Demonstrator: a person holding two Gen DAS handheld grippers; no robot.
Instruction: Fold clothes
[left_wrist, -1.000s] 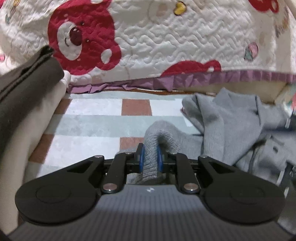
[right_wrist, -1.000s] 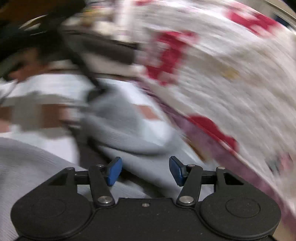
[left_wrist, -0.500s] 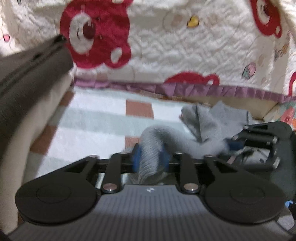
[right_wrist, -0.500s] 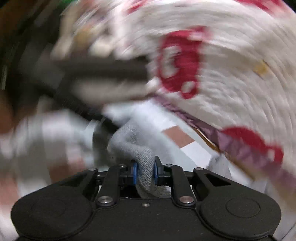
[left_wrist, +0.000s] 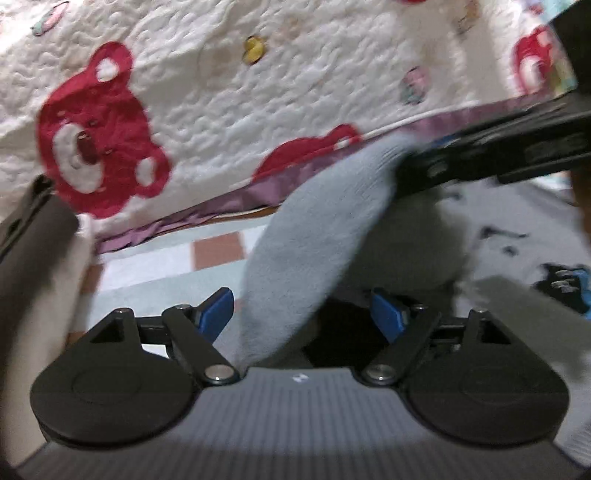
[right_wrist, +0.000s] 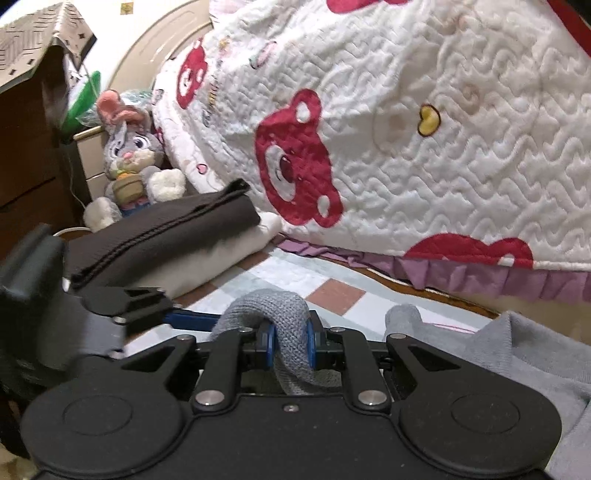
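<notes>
Since a second ago the grey knit sleeve (right_wrist: 284, 332) has passed from the left claw (left_wrist: 303, 314) to the right claw (right_wrist: 290, 343). Right pinches it tight and lifts it off the bed's checked sheet (right_wrist: 295, 273), probably to straighten it for folding. Left's jaws are opening, the fabric running loose between them, untouched by the pads.

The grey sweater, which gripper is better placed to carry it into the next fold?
Right. The right gripper is shut on the grey sweater; the left gripper is opening, its pads off the fabric.
</notes>
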